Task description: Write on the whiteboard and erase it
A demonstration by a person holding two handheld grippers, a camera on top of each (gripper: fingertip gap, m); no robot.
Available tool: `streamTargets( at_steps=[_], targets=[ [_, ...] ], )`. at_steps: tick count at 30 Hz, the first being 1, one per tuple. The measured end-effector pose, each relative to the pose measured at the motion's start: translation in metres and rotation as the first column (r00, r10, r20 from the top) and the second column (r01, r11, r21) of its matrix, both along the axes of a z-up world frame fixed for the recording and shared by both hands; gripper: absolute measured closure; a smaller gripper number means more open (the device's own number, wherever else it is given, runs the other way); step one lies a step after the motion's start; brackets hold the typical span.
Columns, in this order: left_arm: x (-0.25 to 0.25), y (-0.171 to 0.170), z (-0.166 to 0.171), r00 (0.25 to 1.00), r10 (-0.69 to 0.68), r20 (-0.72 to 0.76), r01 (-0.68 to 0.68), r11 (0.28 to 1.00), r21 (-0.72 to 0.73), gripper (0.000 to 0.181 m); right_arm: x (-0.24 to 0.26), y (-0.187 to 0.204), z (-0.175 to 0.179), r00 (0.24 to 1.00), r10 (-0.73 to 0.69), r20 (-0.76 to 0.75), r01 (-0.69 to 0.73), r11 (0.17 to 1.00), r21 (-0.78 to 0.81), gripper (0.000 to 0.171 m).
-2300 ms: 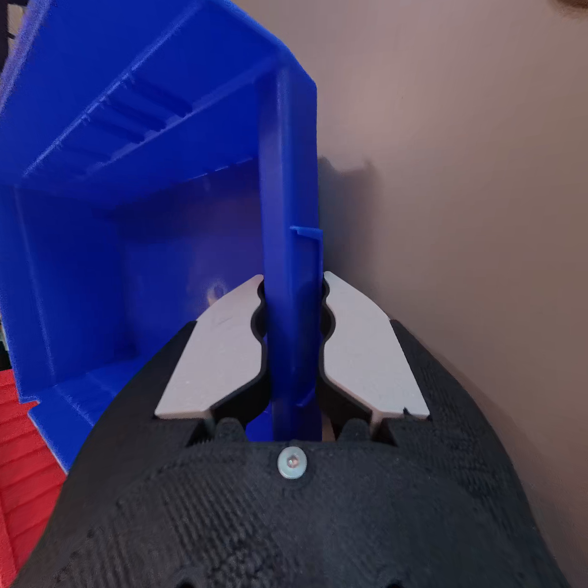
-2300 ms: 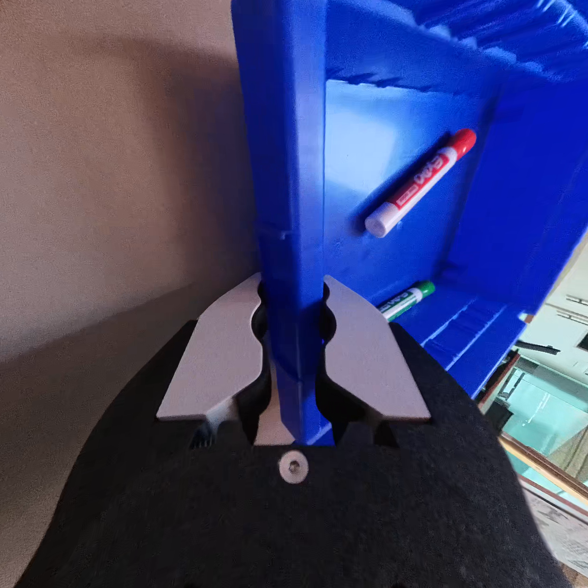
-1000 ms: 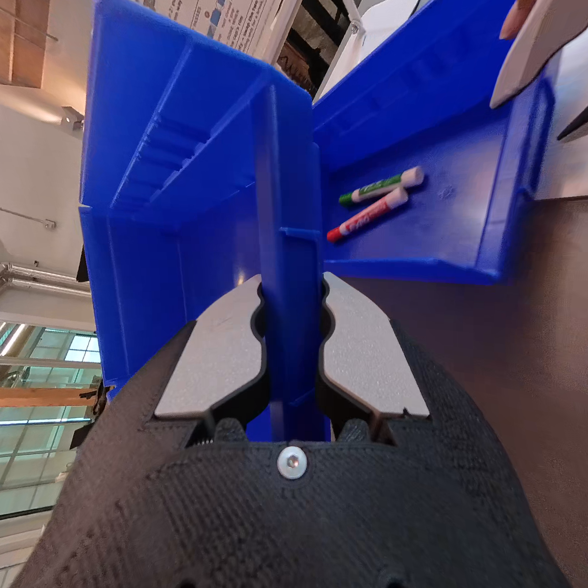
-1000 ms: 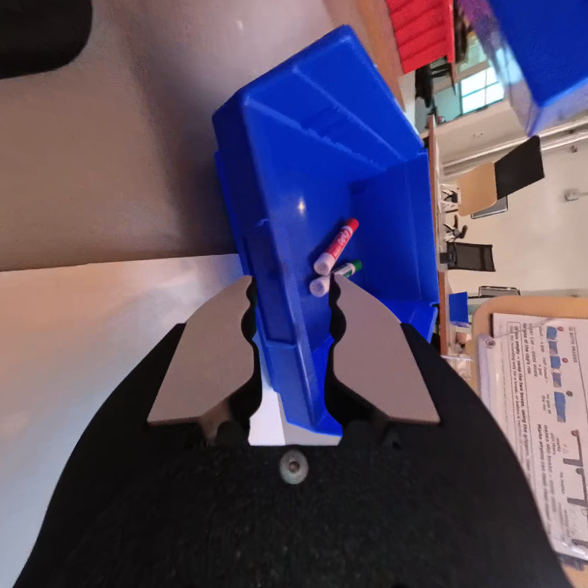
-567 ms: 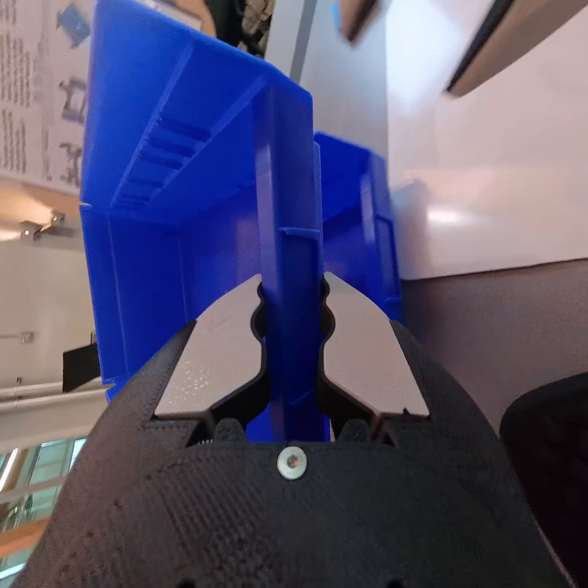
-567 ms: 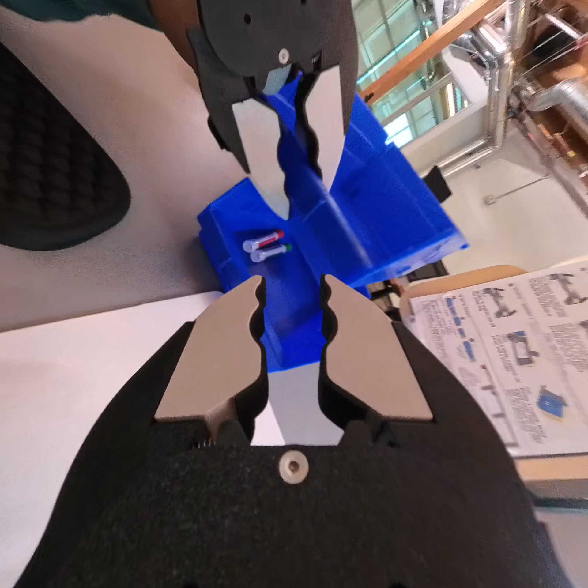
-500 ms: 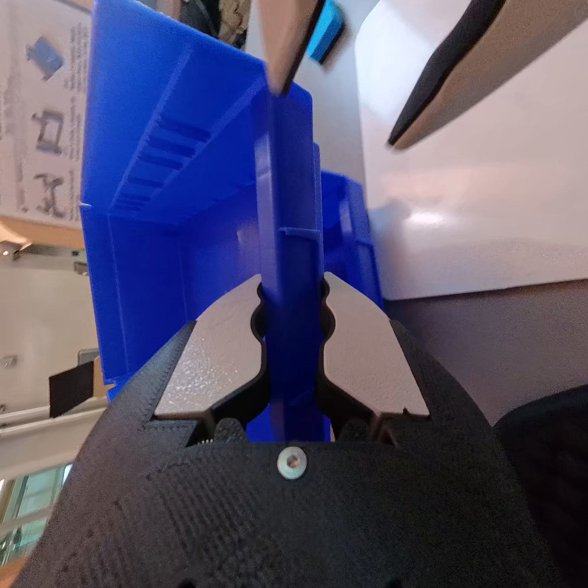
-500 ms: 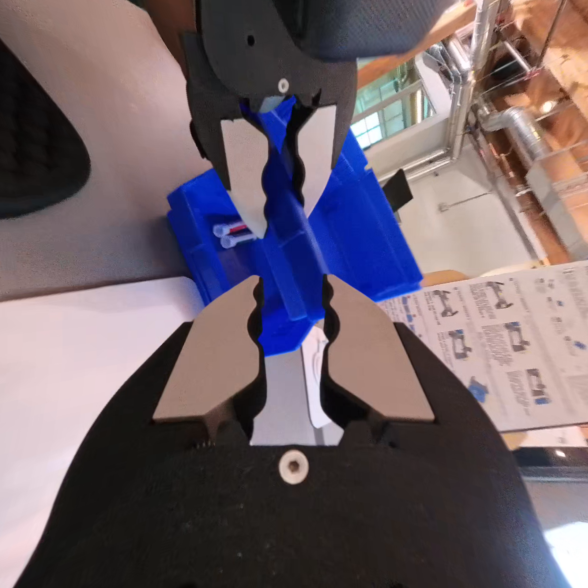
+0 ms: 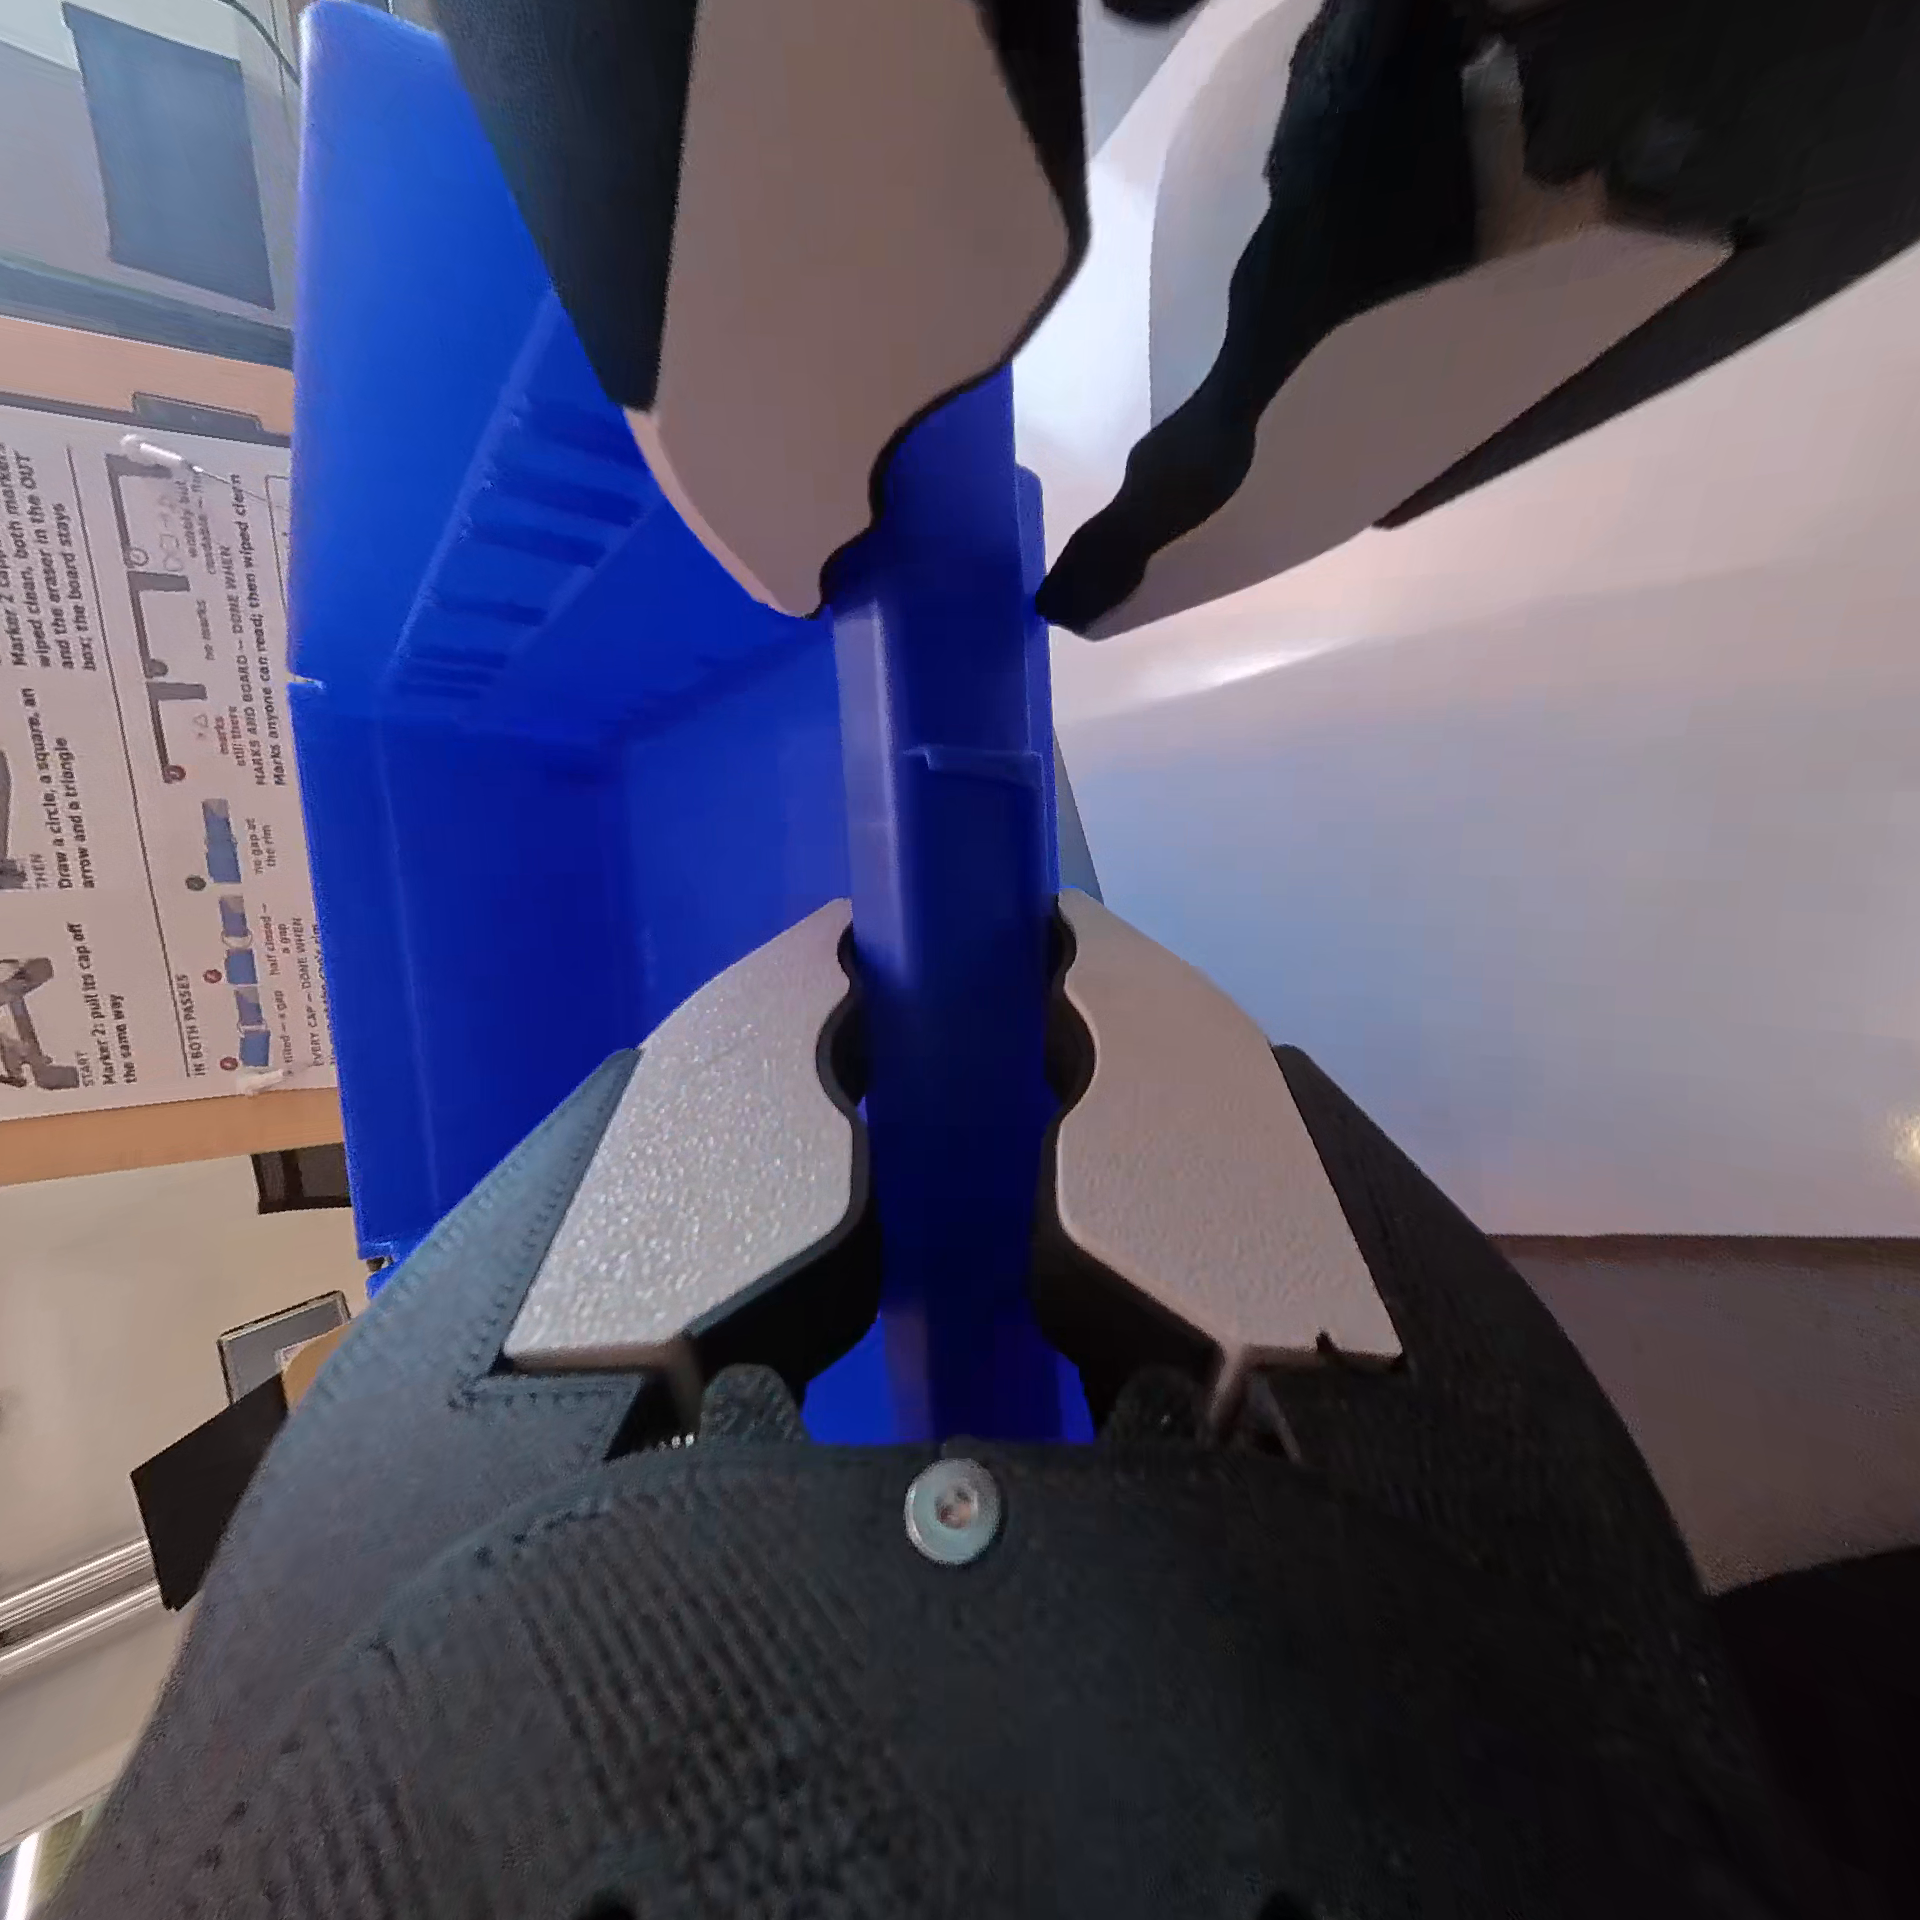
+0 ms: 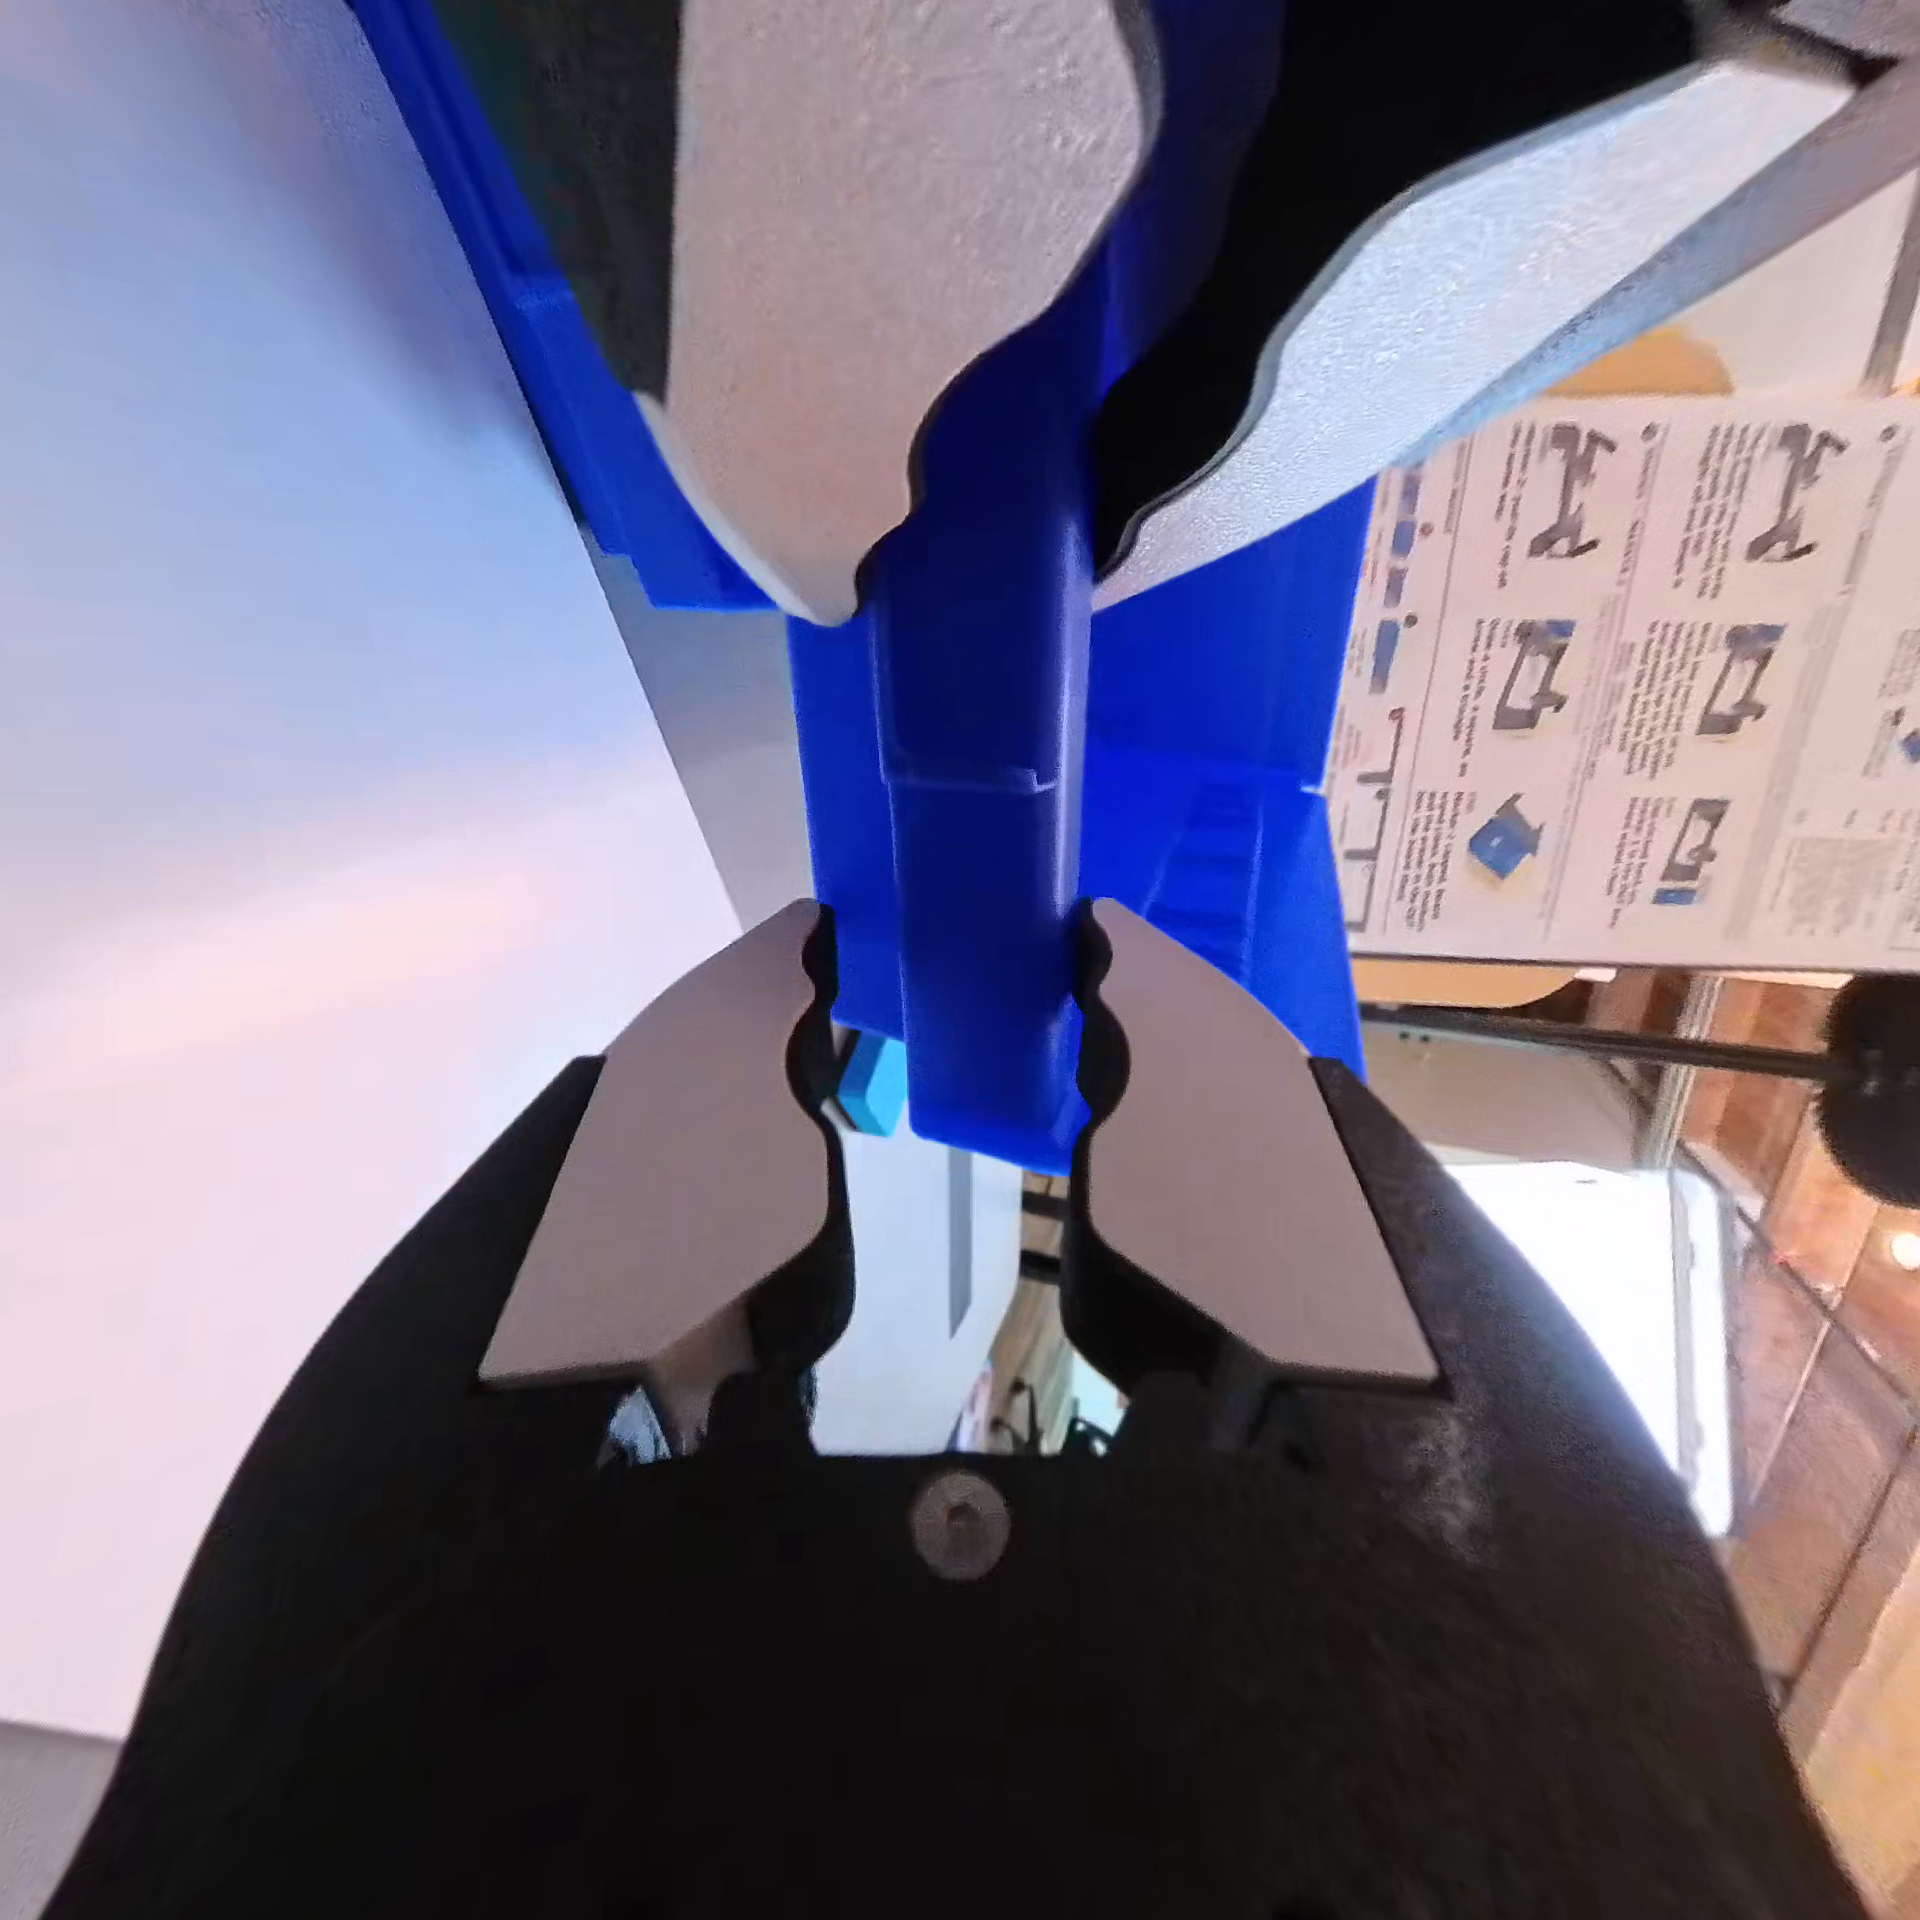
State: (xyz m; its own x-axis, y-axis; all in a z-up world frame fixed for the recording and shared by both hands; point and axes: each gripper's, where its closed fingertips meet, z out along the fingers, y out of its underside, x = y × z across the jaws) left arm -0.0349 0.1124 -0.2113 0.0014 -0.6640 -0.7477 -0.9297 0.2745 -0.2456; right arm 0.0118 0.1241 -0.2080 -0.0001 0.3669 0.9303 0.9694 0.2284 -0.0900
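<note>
- The left gripper is clamped on the wall of a blue plastic bin; both grey fingers press flat against the blue wall, one on each side.
- The bin is held up and turned on edge, so only its ribbed inner side and the thin gripped wall show; what lies inside it is hidden from here.
- The right gripper faces the left one from the far end of the same wall. Its fingers straddle the wall's end, spread a little wider than the plastic; the right finger seems to touch, the left one shows a sliver of gap, so I cannot say it has a real hold.
- In the left wrist view the right gripper fills the top edge, its body cut off by the frame, its tips at either side of the wall.
- The whiteboard lies flat and white beside the bin, with a soft glare on it; no marks can be made out on the part in view.
- A small light-blue block peeks out between the right gripper's left finger and the bin, mostly covered.
- A printed instruction sheet hangs behind, blurred and partly cut off.
- A strip of dark tabletop shows beside the left gripper's black body.
- The markers cannot be seen from either side.
</note>
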Motion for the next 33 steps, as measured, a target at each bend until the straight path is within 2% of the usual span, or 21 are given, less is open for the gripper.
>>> streamTargets(
  at_steps=[8,11,14,19,22,23,26,29,31,33],
  targets=[
    [0.014,0.005,0.001,1.000,-0.010,-0.004,0.010,1.000,-0.001,0.151,0.017,0.007,-0.001,0.998,-0.054,0.030,0.054,0.998,-0.016,0.129],
    [0.018,0.006,-0.001,1.000,-0.014,-0.001,0.014,1.000,-0.001,0.150,0.022,0.004,-0.002,0.998,-0.036,0.042,0.037,0.999,-0.012,0.138],
    [0.026,0.008,0.010,1.000,-0.017,0.025,0.016,0.999,0.050,0.149,0.029,0.005,0.008,0.999,-0.026,0.036,0.025,0.999,0.040,0.140],
    [0.038,0.004,0.034,0.995,-0.041,0.090,0.025,0.985,0.170,0.132,0.043,0.007,0.015,0.998,-0.059,-0.002,0.059,0.997,0.040,0.140],
    [0.044,-0.014,0.052,0.981,-0.147,0.128,0.099,0.941,0.324,0.140,0.059,0.008,0.014,0.994,-0.094,-0.052,0.095,0.995,0.016,0.140],
    [0.045,-0.024,0.056,0.967,-0.190,0.170,0.125,0.934,0.334,0.145,0.068,0.009,0.014,0.993,-0.108,-0.053,0.110,0.993,0.030,0.140],
    [0.031,-0.043,0.048,0.937,-0.193,0.292,0.141,0.972,0.190,0.145,0.105,0.008,0.013,0.983,-0.168,-0.069,0.170,0.985,0.028,0.139],
    [-0.013,-0.026,0.008,0.964,-0.014,0.267,0.027,0.999,-0.045,0.139,0.153,0.003,0.013,0.966,-0.248,-0.069,0.250,0.968,0.021,0.139],
    [-0.050,-0.008,-0.028,0.970,0.140,0.197,-0.097,0.972,-0.215,0.133,0.190,0.001,0.012,0.949,-0.312,-0.057,0.314,0.949,0.029,0.139],
    [-0.075,0.002,-0.060,0.957,0.247,0.153,-0.176,0.911,-0.372,0.128,0.225,-0.002,0.006,0.926,-0.374,-0.049,0.375,0.927,0.015,0.139]
  ],
)
